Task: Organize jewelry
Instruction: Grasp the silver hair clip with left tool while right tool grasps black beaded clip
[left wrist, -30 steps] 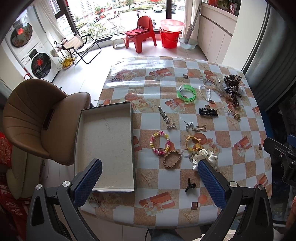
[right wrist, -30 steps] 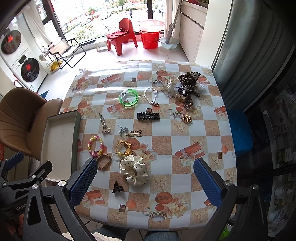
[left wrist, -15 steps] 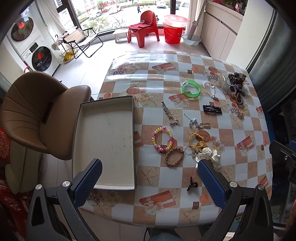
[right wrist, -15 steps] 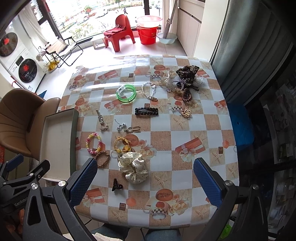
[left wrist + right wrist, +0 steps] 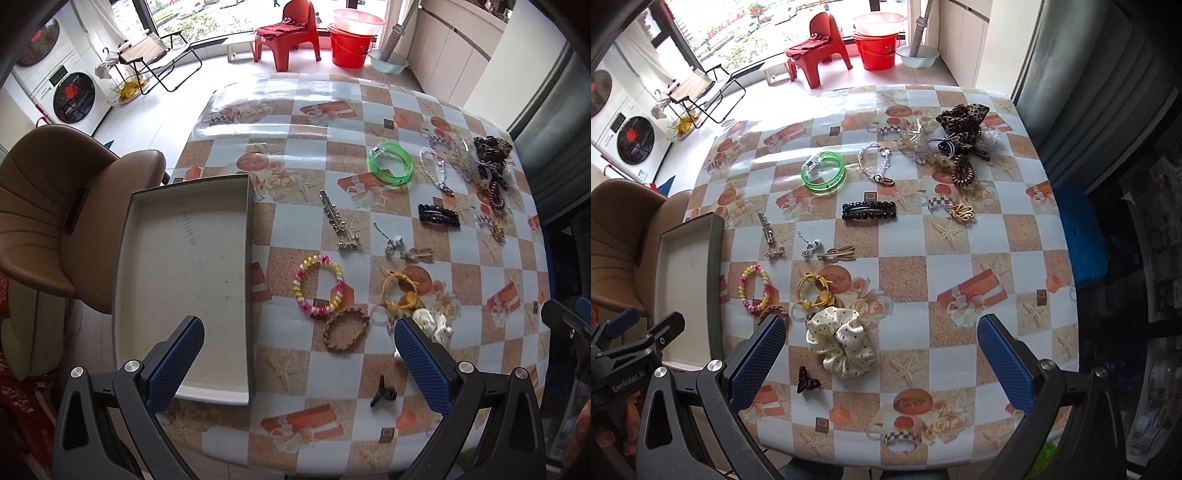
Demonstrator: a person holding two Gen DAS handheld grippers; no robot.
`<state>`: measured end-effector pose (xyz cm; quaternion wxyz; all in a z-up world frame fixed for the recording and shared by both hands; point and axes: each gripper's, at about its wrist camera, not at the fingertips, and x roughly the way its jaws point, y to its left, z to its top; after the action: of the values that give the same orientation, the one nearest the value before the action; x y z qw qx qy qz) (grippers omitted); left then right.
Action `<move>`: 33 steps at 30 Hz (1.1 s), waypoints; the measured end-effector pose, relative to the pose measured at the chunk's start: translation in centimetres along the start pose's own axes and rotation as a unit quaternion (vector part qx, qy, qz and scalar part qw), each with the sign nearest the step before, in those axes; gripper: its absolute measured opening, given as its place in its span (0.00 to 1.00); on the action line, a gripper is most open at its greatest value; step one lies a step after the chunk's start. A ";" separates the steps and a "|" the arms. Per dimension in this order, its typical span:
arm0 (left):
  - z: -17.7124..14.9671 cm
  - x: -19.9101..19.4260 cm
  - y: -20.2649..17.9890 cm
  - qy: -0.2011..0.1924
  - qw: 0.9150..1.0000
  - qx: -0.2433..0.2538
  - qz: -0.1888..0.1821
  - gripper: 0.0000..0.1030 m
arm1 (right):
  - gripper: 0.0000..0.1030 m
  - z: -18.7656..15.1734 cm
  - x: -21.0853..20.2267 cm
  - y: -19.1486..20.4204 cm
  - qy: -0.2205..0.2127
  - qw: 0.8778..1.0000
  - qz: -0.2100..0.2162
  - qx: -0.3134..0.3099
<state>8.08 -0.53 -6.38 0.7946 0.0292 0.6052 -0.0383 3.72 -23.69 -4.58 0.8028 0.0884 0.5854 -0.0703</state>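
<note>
Jewelry and hair pieces lie scattered over the checked tablecloth (image 5: 476, 258). An empty grey tray (image 5: 184, 280) sits at the table's left edge. A pink-yellow bead bracelet (image 5: 318, 286), a brown braided bracelet (image 5: 345, 328), yellow hair ties (image 5: 399, 290) and a cream dotted scrunchie (image 5: 842, 343) lie near the front. A green bangle (image 5: 823, 175), black hair clip (image 5: 868, 211) and leopard scrunchie (image 5: 960, 122) lie farther back. My left gripper (image 5: 297, 360) hovers open above the tray's right wall. The right gripper (image 5: 879, 358) hangs open over the cream scrunchie. Neither holds anything.
A small black claw clip (image 5: 807, 380) lies near the front edge. A brown padded chair (image 5: 55, 214) stands left of the tray. Beyond the table are a red plastic chair (image 5: 286, 33), red bucket (image 5: 351, 44) and folding chair (image 5: 155, 55).
Both views have drawn slightly closer to the table and tilted a little. Both grippers stay open and nothing on the table has moved.
</note>
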 end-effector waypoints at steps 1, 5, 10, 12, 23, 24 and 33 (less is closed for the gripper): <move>0.5 0.8 -0.1 0.005 1.000 -0.004 -0.004 1.00 | 1.00 0.3 0.7 0.0 0.000 1.000 0.002 -0.007; 2.4 4.0 -0.6 0.016 0.999 -0.019 -0.021 1.00 | 1.00 1.7 3.7 0.1 0.007 0.999 0.010 -0.044; 4.5 8.1 -2.1 0.022 0.999 -0.022 -0.021 1.00 | 1.00 3.5 8.6 0.3 0.021 0.995 0.022 -0.100; 5.2 9.7 -2.5 0.021 0.999 -0.021 -0.020 1.00 | 1.00 4.2 10.7 0.1 0.026 0.993 0.025 -0.115; 9.4 16.5 -3.0 0.005 0.999 -0.044 -0.002 0.97 | 0.89 8.1 17.5 0.7 0.010 0.978 0.034 -0.206; 9.7 17.0 -3.0 0.006 0.999 -0.045 -0.001 0.95 | 0.89 8.3 17.9 1.0 0.008 0.975 0.032 -0.220; 10.9 19.0 -2.9 0.010 0.999 -0.046 -0.001 0.84 | 0.80 9.3 20.7 3.3 0.018 0.947 0.041 -0.318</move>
<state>23.24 -4.93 -21.81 0.7893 -0.0078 0.6139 -0.0105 19.37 -22.79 -21.36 0.7806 -0.1460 0.5879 0.1536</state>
